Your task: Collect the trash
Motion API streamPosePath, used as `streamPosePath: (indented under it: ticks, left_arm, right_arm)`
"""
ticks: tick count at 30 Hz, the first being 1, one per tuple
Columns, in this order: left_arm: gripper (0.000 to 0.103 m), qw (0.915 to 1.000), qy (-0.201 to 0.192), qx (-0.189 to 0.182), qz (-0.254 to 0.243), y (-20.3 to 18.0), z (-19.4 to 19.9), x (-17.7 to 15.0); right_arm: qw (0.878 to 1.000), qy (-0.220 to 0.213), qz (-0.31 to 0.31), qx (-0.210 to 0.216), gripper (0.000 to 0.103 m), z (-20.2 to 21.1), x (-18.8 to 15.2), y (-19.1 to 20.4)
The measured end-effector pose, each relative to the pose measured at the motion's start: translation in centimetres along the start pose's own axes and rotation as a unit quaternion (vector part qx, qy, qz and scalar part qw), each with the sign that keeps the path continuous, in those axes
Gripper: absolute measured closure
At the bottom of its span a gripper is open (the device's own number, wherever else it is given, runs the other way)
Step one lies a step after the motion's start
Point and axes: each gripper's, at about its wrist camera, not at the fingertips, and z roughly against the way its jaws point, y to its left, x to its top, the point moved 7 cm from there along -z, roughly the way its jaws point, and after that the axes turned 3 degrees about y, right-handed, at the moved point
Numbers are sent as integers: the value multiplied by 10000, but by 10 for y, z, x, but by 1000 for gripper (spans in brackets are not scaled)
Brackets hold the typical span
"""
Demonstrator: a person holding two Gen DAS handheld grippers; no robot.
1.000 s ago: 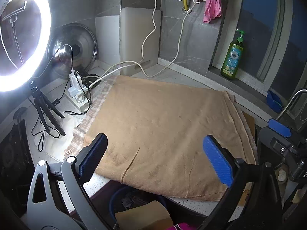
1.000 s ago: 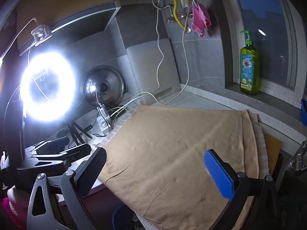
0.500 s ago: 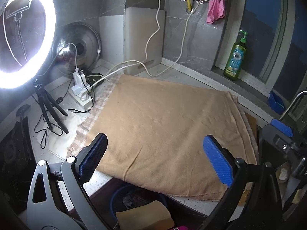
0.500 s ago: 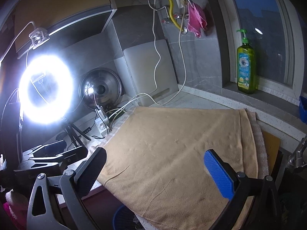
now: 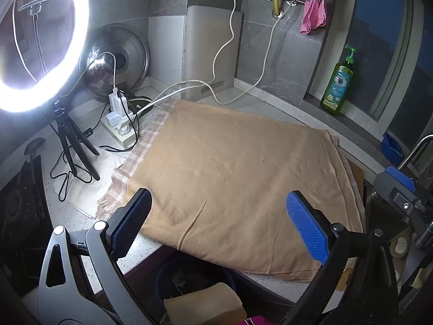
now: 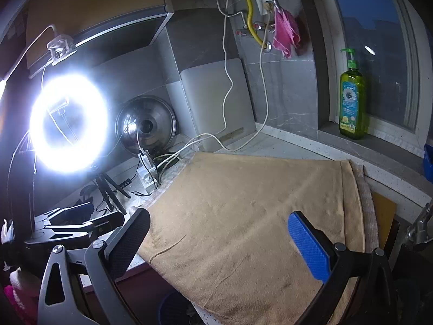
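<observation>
A tan towel [image 5: 238,178] covers the counter; it also shows in the right wrist view [image 6: 257,216]. No loose trash shows on it. A dark blue bin [image 5: 189,273] sits below the counter's front edge with scraps inside, and its rim shows in the right wrist view [image 6: 173,308]. My left gripper [image 5: 219,224] is open and empty above the towel's near edge. My right gripper [image 6: 224,241] is open and empty above the towel. The right gripper shows at the right edge of the left wrist view [image 5: 400,189], and the left gripper at the left of the right wrist view [image 6: 73,224].
A lit ring light on a tripod [image 5: 35,40] stands at the left, with a power strip [image 5: 119,127] and cables beside it. A pot lid [image 5: 116,62] and a cutting board [image 5: 211,51] lean on the wall. A green soap bottle [image 5: 338,84] stands on the sill. A faucet [image 5: 416,149] is right.
Both grippers have drawn back and risen slightly, so the counter scene sits a little lower and farther in both views. Both stay open and empty.
</observation>
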Motion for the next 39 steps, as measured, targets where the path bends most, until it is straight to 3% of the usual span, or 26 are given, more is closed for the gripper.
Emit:
streamPosePath:
  ticks: [3,12,39]
  left_arm:
    - [2,9999,-94,92,-51,1,1,1]
    - [2,9996,267,37,-6,7,-14,-15]
    - [2,9997,211,32,-114,-1,-18,-11]
  right_arm:
    - [10000,-47,41,-47,0,-2,0,0]
    - [9998,211,60,-27,0,-17,-8,1]
    - [9995,277,-115,6,0,-23,-17,-3]
